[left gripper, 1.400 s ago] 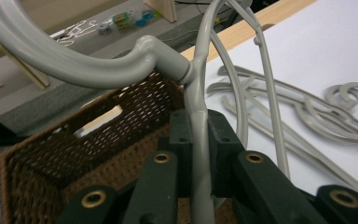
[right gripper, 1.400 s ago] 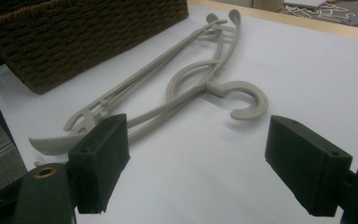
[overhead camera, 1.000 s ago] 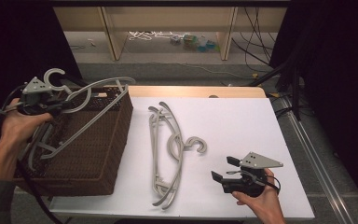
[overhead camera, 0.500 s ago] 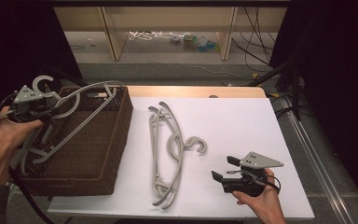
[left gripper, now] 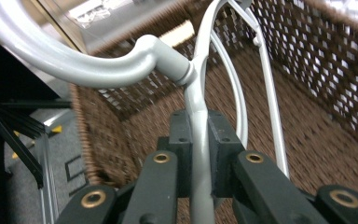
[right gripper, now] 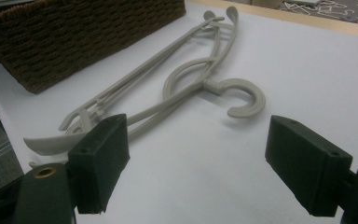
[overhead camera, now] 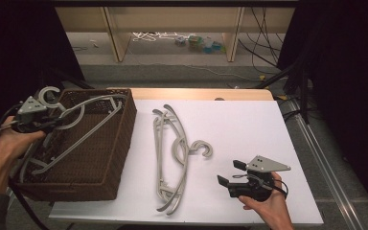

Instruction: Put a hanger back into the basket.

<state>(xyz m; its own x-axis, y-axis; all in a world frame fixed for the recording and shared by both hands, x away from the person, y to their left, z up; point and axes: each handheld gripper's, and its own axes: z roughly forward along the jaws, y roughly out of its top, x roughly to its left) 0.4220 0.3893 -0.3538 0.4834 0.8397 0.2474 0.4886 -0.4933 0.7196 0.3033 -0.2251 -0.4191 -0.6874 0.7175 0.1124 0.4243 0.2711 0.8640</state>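
Clamping grey hanger [left gripper: 200, 116] over wicker basket [overhead camera: 105, 158], left tongs [left gripper: 199, 154], right tongs [right gripper: 196, 163] gaping empty, no legible writing.

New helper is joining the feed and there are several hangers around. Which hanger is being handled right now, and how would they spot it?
Start at the brown wicker basket on the table's left side. The grey plastic hanger leaning into it, hook poking above the basket's far left corner, is the one, clamped near its neck in the left tool. Unlike the hangers on the white sheet, it lies tilted and held, not flat.

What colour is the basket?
Dark brown woven wicker basket; it shows best in the high view.
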